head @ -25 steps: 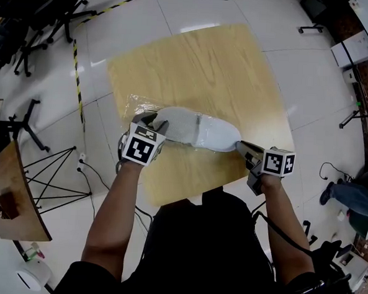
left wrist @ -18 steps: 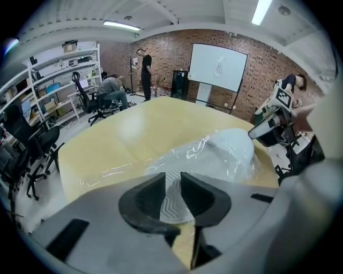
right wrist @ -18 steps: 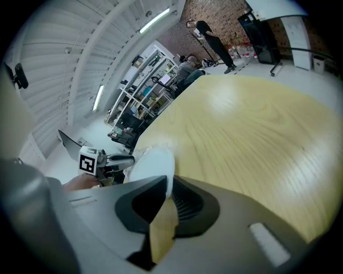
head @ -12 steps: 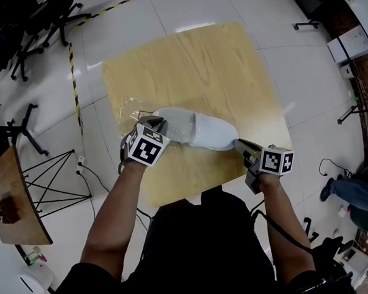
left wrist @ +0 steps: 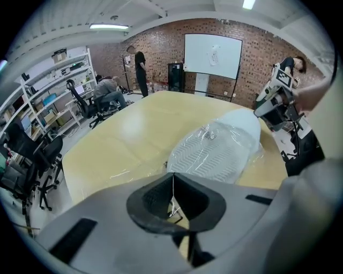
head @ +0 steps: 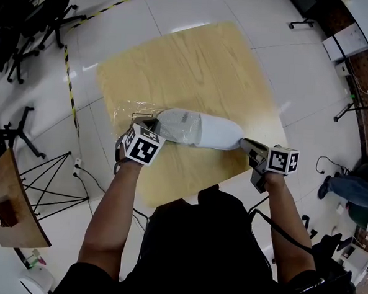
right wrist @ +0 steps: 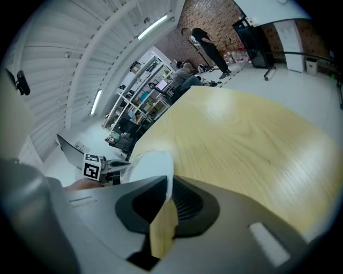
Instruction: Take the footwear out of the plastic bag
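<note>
Left gripper [left wrist: 172,181] jaws just closed, pinching the plastic bag [left wrist: 210,152] edge. Right gripper [right wrist: 165,188] jaws clamp the shoe [head: 200,129] at its other end. Shoe lies mid-tabletop [head: 189,63], mostly in the bag.

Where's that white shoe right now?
In the head view the white shoe lies on the wooden table, left end in the plastic bag, right end pinched by the right claw.

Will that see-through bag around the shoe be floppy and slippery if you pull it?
Probably floppy: the plastic bag wrinkles and clings over the shoe instead of holding a shape. Likely slippery too, since its film shines with glints. It looks thin, so it's probably very light.
</note>
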Demonstrator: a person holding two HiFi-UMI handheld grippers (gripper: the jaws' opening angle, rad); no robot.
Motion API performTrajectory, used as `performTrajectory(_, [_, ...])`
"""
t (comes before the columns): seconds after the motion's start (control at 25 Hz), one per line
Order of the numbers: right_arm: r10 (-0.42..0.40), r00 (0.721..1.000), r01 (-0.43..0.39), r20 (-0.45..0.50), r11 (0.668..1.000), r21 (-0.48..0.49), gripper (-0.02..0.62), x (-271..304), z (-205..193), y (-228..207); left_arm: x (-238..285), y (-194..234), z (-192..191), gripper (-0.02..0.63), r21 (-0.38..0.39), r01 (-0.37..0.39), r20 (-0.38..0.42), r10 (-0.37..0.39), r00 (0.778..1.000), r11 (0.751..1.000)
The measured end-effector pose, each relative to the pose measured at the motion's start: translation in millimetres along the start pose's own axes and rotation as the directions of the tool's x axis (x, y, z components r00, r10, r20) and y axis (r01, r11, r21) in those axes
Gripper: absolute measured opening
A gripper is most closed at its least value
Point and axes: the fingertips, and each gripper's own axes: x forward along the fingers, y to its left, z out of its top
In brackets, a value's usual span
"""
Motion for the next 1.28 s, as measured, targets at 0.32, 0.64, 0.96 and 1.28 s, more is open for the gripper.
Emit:
performTrajectory(0.32, [-0.014,1.0,0.014,-0.004,1.0,0.017,0.035,-18.2,-2.1,-15.6,2.9,19.9,-12.4,0.011,0.01,-0.044,-0.046,0.044,0.998,0.999])
performTrajectory(0.64, [-0.011,1.0,0.011,0.0,0.999,0.052,0.035,-23.8,-6.9,-25.7,2.6,47.0,-27.9,0.009,-0.008,-0.088,-0.087,0.087,0.992,0.996])
performTrajectory(0.96, [-0.033,0.999,0.033,-0.011,0.999,0.028,0.035,-33.9,-10.8,-31.6,0.0,80.9,-38.3,0.008,-0.025,-0.14,-0.126,0.136,0.983,0.99])
performTrajectory(1.28, [-0.052,0.997,0.051,-0.056,0.999,-0.019,0.035,-50.8,-22.9,-38.1,-1.8,137.1,-44.3,0.008,-0.088,-0.219,-0.175,0.201,0.964,0.972])
